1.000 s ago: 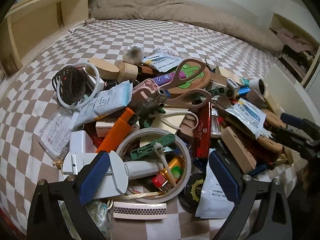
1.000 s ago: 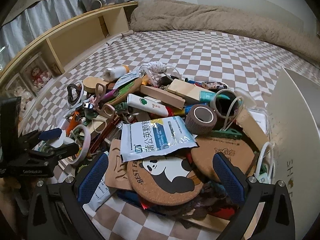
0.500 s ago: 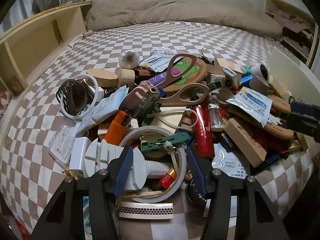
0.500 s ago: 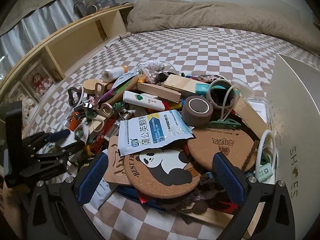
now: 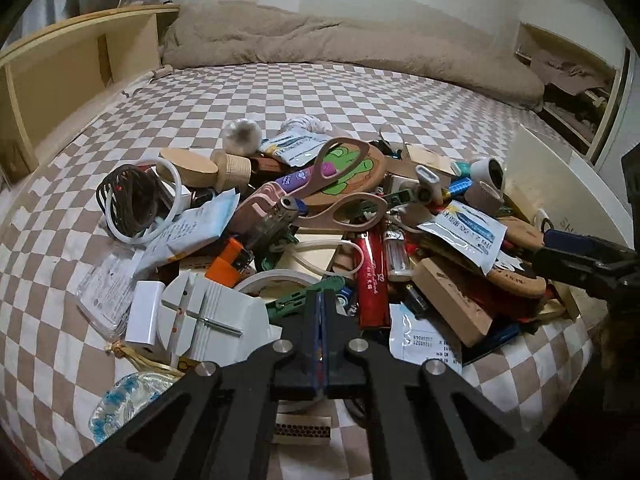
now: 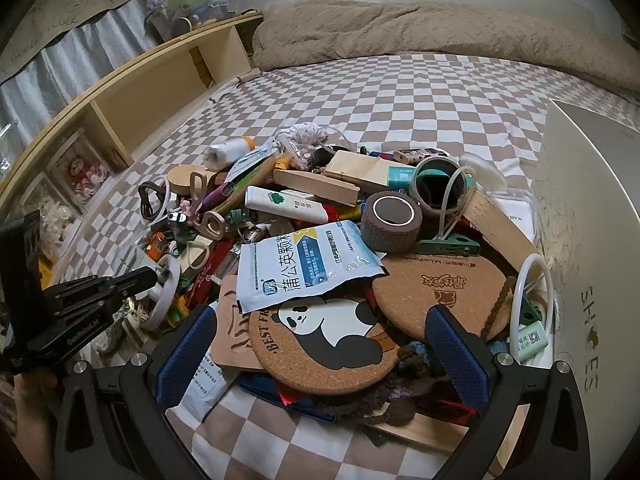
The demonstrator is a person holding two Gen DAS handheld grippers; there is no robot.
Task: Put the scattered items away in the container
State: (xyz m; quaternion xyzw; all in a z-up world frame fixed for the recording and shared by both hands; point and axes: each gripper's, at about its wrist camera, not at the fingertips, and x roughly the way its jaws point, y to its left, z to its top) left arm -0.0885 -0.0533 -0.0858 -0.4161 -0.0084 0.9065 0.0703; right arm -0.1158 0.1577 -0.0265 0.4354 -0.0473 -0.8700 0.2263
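A heap of small items lies on the checkered bed. My left gripper [image 5: 322, 312] is shut, its blue pads pressed together over the white tape ring [image 5: 268, 280] and green clip [image 5: 298, 302]; whether anything thin is pinched I cannot tell. In the right wrist view its tip [image 6: 154, 276] touches the tape ring's rim [image 6: 170, 296]. My right gripper [image 6: 322, 336] stands open above the panda cork coaster [image 6: 320, 332], holding nothing. The white shoe box [image 6: 580, 240] stands at the right of the heap.
Beige scissors [image 5: 340, 188], a red lighter [image 5: 370, 276], a brown bandage roll [image 6: 390, 220], a blue-white sachet [image 6: 304, 264] and a second cork coaster [image 6: 444, 292] crowd the heap. A wooden shelf [image 6: 132, 96] runs along the left; a beige blanket [image 5: 340, 48] lies at the far end.
My left gripper's jaws went from wide open to fully shut over the tape ring. The right gripper stayed open and hardly moved.
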